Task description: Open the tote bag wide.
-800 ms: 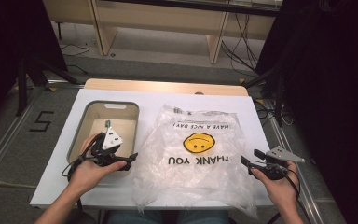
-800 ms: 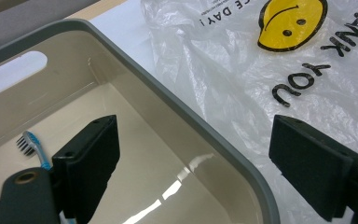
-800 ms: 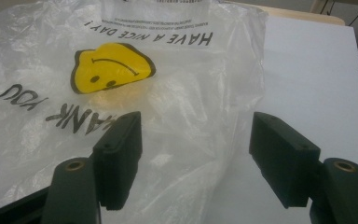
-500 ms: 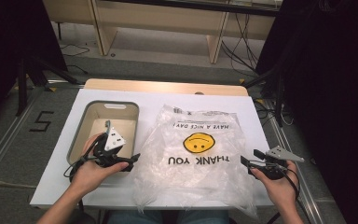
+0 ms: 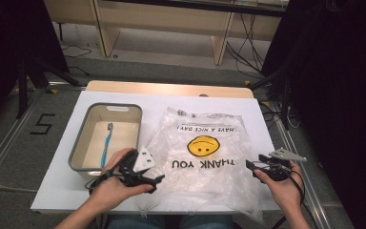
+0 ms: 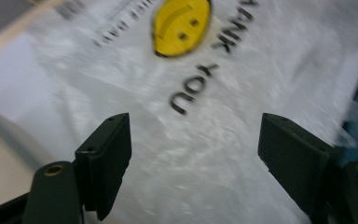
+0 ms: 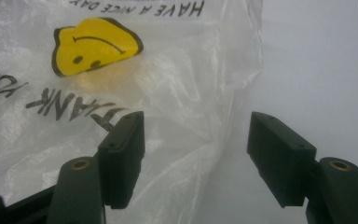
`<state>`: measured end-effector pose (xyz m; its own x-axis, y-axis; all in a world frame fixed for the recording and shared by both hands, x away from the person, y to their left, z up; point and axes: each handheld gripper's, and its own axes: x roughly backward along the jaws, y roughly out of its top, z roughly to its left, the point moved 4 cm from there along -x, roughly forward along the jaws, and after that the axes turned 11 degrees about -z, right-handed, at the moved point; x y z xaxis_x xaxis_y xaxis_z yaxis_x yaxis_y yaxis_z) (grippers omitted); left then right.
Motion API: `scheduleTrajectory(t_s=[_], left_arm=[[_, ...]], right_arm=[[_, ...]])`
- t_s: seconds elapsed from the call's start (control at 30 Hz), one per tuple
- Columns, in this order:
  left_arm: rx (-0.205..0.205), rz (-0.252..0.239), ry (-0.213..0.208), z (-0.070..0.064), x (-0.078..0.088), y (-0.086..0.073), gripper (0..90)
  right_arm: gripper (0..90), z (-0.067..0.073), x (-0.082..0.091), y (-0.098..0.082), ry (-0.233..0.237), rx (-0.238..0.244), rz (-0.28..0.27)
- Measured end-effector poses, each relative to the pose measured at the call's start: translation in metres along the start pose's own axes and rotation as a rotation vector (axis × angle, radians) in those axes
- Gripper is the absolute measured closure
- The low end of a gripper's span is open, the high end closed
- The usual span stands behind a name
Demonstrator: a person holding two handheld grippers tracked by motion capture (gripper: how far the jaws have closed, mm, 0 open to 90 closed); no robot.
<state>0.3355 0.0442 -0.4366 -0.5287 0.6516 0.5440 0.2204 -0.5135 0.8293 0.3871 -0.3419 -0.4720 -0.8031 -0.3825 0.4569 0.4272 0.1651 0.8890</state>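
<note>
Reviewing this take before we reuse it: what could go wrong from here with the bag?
1. The plastic bag is thin, crumpled film lying flat; either open claw may slide over it, or pinch both layers so it won't open.
2. The left claw sits beside the grey bin; a sideways pull might knock the bin and the blue toothbrush inside.
3. The right claw is at the bag's edge, so a tug might drag the bag off the near table edge.

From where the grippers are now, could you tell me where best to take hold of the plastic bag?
Probably at its loose near right edge, where the plastic bag puckers off the table. Come in low from the right with the right gripper, whose open jaws already face it.
</note>
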Motion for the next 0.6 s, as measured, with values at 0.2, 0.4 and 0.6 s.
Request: scheduleTrajectory(t_s=[0.2, 0.4, 0.6], left_arm=[[-0.022, 0.155, -0.048, -0.012, -0.039, -0.017, 19.4], [0.005, 0.189, -0.094, -0.015, -0.069, -0.025, 18.3], [0.042, 0.251, -0.066, -0.013, -0.09, -0.028, 18.4]], right_arm=[[39.4, 0.0, -0.006, -0.004, 0.002, -0.019, 0.053], [41.5, 0.001, -0.011, -0.009, 0.017, -0.02, 0.106], [47.7, 0.003, -0.014, -0.012, 0.023, -0.027, 0.143]])
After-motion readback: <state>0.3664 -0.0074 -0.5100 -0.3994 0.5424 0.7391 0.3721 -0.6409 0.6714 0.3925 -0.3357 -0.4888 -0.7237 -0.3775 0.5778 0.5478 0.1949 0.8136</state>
